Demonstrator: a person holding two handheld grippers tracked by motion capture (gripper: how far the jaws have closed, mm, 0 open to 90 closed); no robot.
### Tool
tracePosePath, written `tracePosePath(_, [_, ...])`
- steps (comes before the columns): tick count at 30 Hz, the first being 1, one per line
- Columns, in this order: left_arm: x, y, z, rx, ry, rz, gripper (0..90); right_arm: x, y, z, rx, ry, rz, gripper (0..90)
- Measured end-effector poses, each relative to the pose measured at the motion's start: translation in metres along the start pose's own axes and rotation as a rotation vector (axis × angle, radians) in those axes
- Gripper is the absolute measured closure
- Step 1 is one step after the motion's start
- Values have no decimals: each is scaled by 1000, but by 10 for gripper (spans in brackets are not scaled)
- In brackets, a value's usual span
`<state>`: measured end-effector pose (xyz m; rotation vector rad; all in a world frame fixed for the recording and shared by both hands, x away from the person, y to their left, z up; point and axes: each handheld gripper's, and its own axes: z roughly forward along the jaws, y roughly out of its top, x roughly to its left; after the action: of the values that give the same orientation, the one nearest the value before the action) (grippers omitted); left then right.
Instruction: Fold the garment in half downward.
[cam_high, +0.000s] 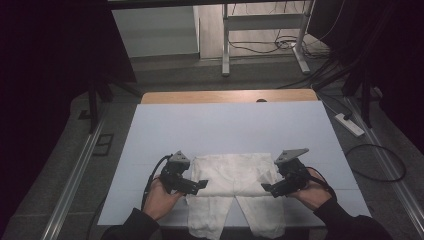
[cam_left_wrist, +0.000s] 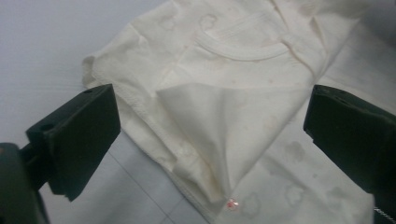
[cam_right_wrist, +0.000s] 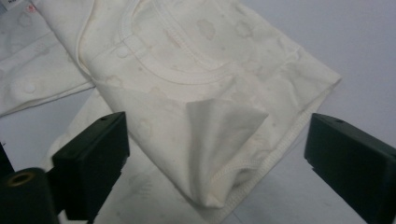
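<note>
A cream baby garment (cam_high: 232, 175) with faint cloud prints lies folded on the pale table mat (cam_high: 225, 125) near the front edge, its two legs hanging over that edge. My left gripper (cam_high: 197, 186) stands at the garment's left side, jaws wide open. In the left gripper view the open gripper (cam_left_wrist: 210, 135) straddles a raised fold of the garment (cam_left_wrist: 219, 116) without pressing it. My right gripper (cam_high: 270, 189) stands at the garment's right side, also open. In the right gripper view that gripper (cam_right_wrist: 219, 154) brackets a peaked fold near the hem of the garment (cam_right_wrist: 196, 70), pads apart from the cloth.
A wooden strip (cam_high: 230, 96) runs along the mat's far edge. Beyond it stand a metal desk frame (cam_high: 225, 50) and loose cables on the floor. A power strip (cam_high: 350, 125) lies on the floor at the right. Dark curtains hang on both sides.
</note>
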<state>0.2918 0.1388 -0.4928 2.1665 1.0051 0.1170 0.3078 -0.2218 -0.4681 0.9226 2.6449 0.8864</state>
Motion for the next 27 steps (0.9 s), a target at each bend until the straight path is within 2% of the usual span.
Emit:
tracePosePath(4, [3, 3, 4, 8, -3, 17, 0, 0, 3, 2, -8, -1, -8, 0])
tracePosePath(9, [5, 7, 8, 18, 8, 43, 0, -1, 6, 5, 0, -2, -28, 0])
tracePosePath(14, [7, 12, 13, 29, 8, 58, 0, -2, 12, 10, 13, 4, -25, 0])
tracePosePath(21, [6, 20, 22, 39, -5, 83, 0, -2, 22, 18, 45, 20, -23, 0])
tracePosePath(27, [6, 29, 30, 55, -11, 106, 0, -3, 28, 27, 73, 11, -29, 0])
